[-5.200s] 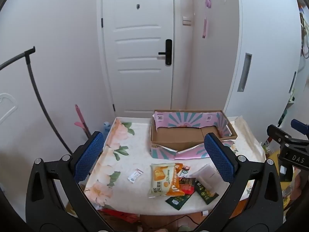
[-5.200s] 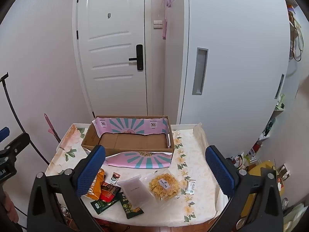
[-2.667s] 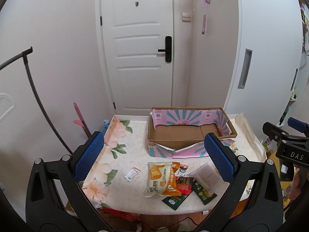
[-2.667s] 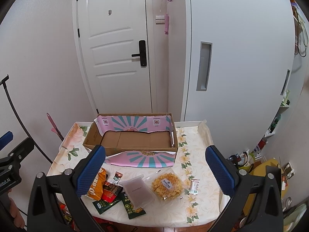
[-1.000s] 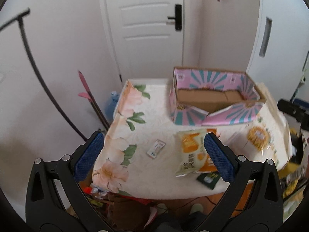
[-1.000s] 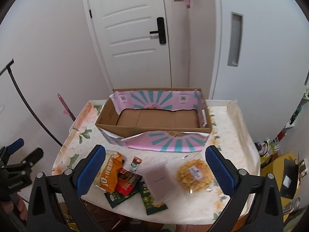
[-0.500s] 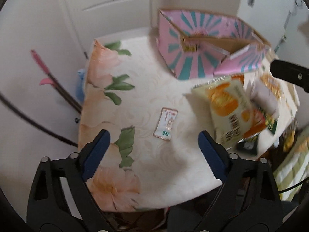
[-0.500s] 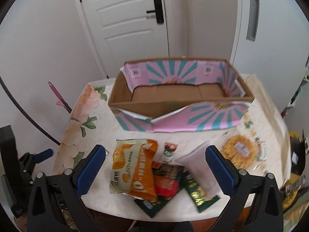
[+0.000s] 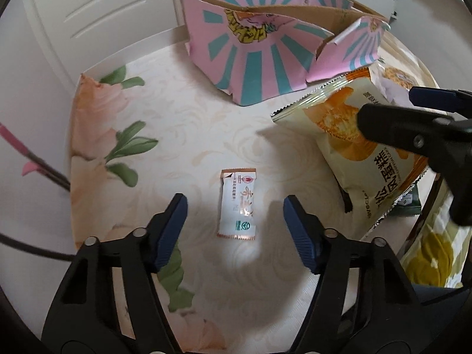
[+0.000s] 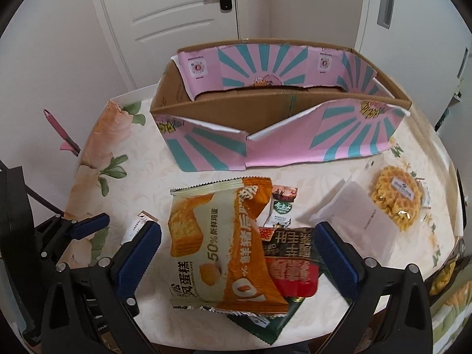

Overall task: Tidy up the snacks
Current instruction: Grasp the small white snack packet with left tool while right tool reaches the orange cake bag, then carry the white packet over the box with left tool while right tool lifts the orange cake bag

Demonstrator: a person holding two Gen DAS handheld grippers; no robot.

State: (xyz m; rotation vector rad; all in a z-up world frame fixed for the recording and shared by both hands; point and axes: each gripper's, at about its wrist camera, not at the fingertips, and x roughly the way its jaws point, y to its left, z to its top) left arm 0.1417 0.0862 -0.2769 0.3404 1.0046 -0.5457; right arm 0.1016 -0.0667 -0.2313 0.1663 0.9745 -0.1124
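Observation:
A small white snack sachet [image 9: 237, 204] lies flat on the floral tablecloth. My left gripper [image 9: 235, 212] is open and low over it, one blue finger on each side. An orange and cream cake bag [image 10: 219, 244] lies on top of a pile of snack packets. My right gripper [image 10: 237, 253] is open just above that bag, its fingers either side of it. The pink and teal cardboard box [image 10: 277, 109] stands open at the back of the table. The cake bag [image 9: 365, 147] and the box [image 9: 265, 59] also show in the left wrist view.
Beside the cake bag lie a red and black packet [image 10: 290, 256], a small green sachet [image 10: 281, 208], a translucent white pouch [image 10: 354, 215] and a round yellow noodle snack [image 10: 393, 197]. The table's front edge [image 10: 206, 345] is close below the grippers. A white door [image 10: 177, 8] stands behind.
Both grippers have dropped from high above the table to just over the snacks. The left one has come down around the white sachet, the right one over the cake bag.

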